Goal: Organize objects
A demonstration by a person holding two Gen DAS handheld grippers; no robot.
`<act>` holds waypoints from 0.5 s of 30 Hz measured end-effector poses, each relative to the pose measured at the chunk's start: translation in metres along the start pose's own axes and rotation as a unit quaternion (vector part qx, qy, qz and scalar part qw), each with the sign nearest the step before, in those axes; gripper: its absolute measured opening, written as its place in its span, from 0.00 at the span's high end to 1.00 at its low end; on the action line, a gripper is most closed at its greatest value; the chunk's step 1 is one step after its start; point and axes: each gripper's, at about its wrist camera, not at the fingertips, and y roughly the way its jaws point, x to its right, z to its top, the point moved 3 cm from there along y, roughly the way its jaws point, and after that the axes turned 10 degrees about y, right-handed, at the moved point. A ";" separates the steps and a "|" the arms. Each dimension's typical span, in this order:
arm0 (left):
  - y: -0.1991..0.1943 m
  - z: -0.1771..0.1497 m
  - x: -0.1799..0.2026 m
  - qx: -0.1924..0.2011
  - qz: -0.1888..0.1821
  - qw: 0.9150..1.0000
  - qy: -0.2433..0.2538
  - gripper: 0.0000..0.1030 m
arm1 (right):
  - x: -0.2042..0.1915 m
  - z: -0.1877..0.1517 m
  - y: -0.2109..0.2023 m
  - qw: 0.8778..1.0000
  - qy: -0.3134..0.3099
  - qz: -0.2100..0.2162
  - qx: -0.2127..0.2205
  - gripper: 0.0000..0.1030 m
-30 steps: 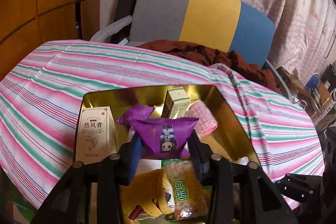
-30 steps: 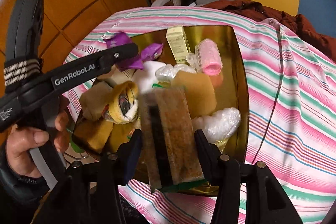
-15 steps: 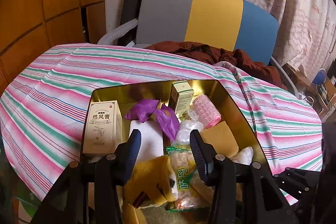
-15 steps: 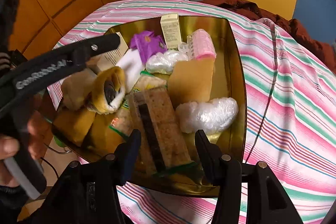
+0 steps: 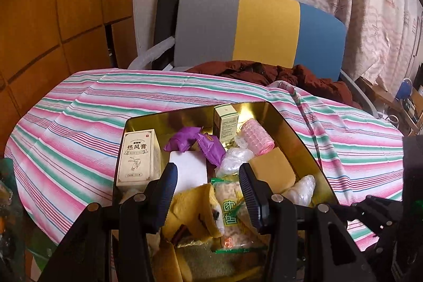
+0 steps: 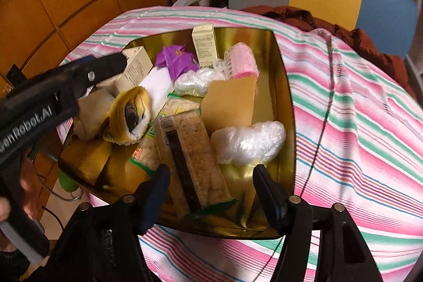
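A gold tray (image 5: pixel 296 134) on the striped cloth holds many items. Two purple packets (image 5: pixel 208 149) lie in its middle, beside a beige box (image 5: pixel 137 157), a small cream box (image 5: pixel 227 120) and a pink roller (image 5: pixel 256 134). My left gripper (image 5: pixel 208 184) hovers open over a yellow plush (image 5: pixel 195 208) and a snack bag (image 5: pixel 230 208), holding nothing. In the right wrist view a long cracker packet (image 6: pixel 190 155) lies in the tray (image 6: pixel 285 86) near its front edge. My right gripper (image 6: pixel 211 189) is open just behind it, empty.
The striped tablecloth (image 5: pixel 79 107) drops off at the left and near edges. Behind the table stands a chair (image 5: pixel 259 31) with a dark red garment (image 5: pixel 277 73) on it. A person's hand (image 6: pixel 26 184) holds the left gripper's body (image 6: pixel 53 97) over the tray's left side.
The left gripper let go of the purple packet, which now lies in the tray. The right gripper released the cracker packet into the tray. Both grippers opened and drew back.
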 end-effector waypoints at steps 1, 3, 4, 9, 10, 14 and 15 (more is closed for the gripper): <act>-0.001 -0.001 0.000 0.000 0.000 1.000 0.000 0.52 | 0.000 0.000 -0.003 1.000 0.001 -0.003 0.007 0.31; -0.003 -0.002 0.001 0.001 0.002 1.000 0.001 0.52 | 0.000 0.000 -0.008 1.000 0.002 -0.014 0.022 0.26; -0.004 -0.003 0.002 0.003 0.003 1.000 0.001 0.50 | 0.000 0.001 -0.010 0.999 0.002 -0.017 0.027 0.24; -0.012 -0.005 0.004 0.012 0.010 1.000 -0.002 0.39 | 0.004 0.001 -0.019 0.997 0.012 -0.042 0.057 0.17; -0.014 -0.005 0.004 0.014 0.013 1.000 -0.003 0.37 | 0.005 0.002 -0.021 0.997 0.015 -0.048 0.062 0.14; -0.022 -0.009 0.006 0.018 0.031 0.999 0.000 0.35 | 0.014 0.002 -0.030 0.993 0.030 -0.072 0.090 0.07; -0.024 -0.010 0.007 0.018 0.037 0.999 0.002 0.35 | 0.016 0.003 -0.032 0.992 0.035 -0.075 0.093 0.06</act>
